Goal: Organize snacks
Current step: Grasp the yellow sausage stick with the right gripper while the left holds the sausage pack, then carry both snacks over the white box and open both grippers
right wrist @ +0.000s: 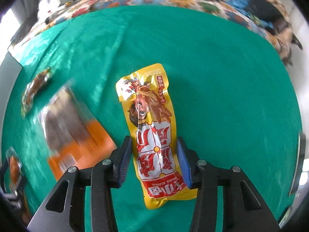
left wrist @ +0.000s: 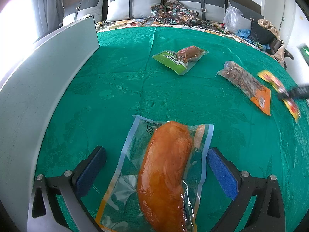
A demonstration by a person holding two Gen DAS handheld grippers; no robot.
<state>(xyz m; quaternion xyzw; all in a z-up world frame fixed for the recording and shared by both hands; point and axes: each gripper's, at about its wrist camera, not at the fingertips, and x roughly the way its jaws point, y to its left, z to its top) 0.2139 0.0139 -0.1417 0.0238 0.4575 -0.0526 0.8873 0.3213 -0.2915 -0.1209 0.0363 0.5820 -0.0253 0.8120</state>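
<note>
Green cloth (left wrist: 115,81) covers the surface; grey pillows (left wrist: 133,2) at twelve o'clock, plastic bag (left wrist: 231,17) at one.

A clear vacuum pouch (left wrist: 164,172) holding a glossy orange-brown piece of meat is lying flat on the green bedcover, its length running away from the left wrist camera. Farther off, a green-labelled pouch (left wrist: 179,59) with a brown piece inside is lying askew. To its right, a long pouch with an orange end (left wrist: 245,86) is stretching diagonally across the cover. A yellow packet with red characters (right wrist: 154,133) is sitting lengthwise between the blue pads, its sides seeming to touch them, though motion blur is making actual contact hard to judge.
</note>
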